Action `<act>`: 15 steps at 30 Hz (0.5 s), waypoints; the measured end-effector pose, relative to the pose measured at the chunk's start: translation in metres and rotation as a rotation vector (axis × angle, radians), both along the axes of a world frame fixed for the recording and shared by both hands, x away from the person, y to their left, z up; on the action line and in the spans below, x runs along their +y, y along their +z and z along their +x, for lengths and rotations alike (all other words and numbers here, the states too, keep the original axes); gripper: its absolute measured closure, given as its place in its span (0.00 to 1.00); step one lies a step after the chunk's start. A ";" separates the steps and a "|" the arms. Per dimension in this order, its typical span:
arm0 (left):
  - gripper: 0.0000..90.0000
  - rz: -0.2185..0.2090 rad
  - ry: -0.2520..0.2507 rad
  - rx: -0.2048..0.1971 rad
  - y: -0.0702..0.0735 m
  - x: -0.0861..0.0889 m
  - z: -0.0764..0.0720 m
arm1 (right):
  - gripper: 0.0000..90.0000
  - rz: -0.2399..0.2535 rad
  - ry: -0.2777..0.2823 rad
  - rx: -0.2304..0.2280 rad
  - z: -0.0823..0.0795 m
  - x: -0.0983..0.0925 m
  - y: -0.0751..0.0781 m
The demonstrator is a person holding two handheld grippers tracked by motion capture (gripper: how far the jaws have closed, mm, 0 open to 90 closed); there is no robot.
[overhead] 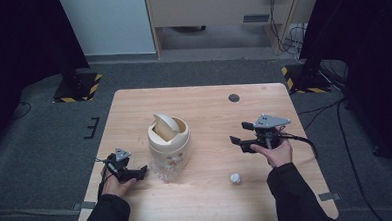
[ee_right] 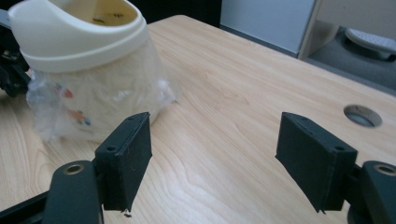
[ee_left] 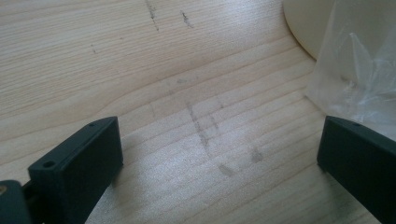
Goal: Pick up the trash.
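- Work in hand, as judged: clearing the table into the small cream bin (overhead: 168,136) w/ swing lid, which stands near the table's (overhead: 133,105) centre-left, clear plastic liner (overhead: 167,168) bunched round its base.
- Done so far: hard to tell; the bin's inside is dim in the right gripper view, some dark specks on the inner wall, contents not clear.
- Left to do: one crumpled paper ball (overhead: 235,178) lies loose on the wood, near the front edge, well apart from the bin and not held by anything.
- Right gripper (overhead: 242,133): jaws fairly wide, nothing between them; hovers right of the bin, ball nearer the person than the gripper.
- Left gripper (overhead: 139,171): jaws wide apart, empty, low over the table just beside the liner's edge (ee_left: 359,70).
- Likely next: one gripper takes the ball, lid gets pushed, ball dropped in.
- Count: 1 bin, 1 liner, 1 paper ball, 2 grippers, 1 cable hole (overhead: 234,98) in the tabletop.
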State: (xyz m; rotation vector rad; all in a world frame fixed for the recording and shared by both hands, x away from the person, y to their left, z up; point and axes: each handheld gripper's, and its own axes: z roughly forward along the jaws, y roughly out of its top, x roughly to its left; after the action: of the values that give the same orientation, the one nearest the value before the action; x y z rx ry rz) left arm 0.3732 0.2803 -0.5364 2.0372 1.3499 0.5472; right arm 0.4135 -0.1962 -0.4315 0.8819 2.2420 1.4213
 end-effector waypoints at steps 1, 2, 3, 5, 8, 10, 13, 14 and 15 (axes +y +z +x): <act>0.00 0.000 0.000 0.000 0.000 0.000 0.000 | 0.29 0.001 -0.005 -0.001 -0.001 -0.003 -0.003; 0.00 0.000 0.000 0.000 0.000 0.000 0.000 | 0.29 -0.009 -0.016 -0.004 -0.002 -0.006 -0.005; 0.00 0.000 0.000 0.000 0.000 0.000 0.000 | 0.30 -0.011 -0.018 0.001 -0.003 -0.008 -0.008; 0.00 0.000 0.000 0.000 0.000 0.000 0.000 | 0.31 -0.009 -0.023 0.013 -0.005 -0.011 -0.012; 0.00 0.000 0.000 0.000 0.000 0.000 0.000 | 0.31 -0.023 -0.018 0.018 -0.010 -0.016 -0.018; 0.00 0.000 0.000 0.000 0.000 0.000 0.000 | 0.30 -0.022 -0.025 0.027 -0.014 -0.018 -0.022; 0.00 -0.001 0.001 -0.001 0.000 0.000 0.000 | 0.30 -0.037 -0.022 0.033 -0.019 -0.021 -0.026; 0.00 -0.001 0.001 0.000 0.000 0.000 0.000 | 0.30 -0.040 -0.022 0.031 -0.021 -0.023 -0.026; 0.00 0.000 0.000 0.000 0.000 0.000 0.000 | 0.30 -0.040 -0.023 0.028 -0.023 -0.024 -0.026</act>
State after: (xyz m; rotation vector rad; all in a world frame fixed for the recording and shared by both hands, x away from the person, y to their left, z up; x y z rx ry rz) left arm 0.3731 0.2802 -0.5364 2.0374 1.3498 0.5475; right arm 0.3905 -0.2201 -0.4576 0.9176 2.2651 1.3577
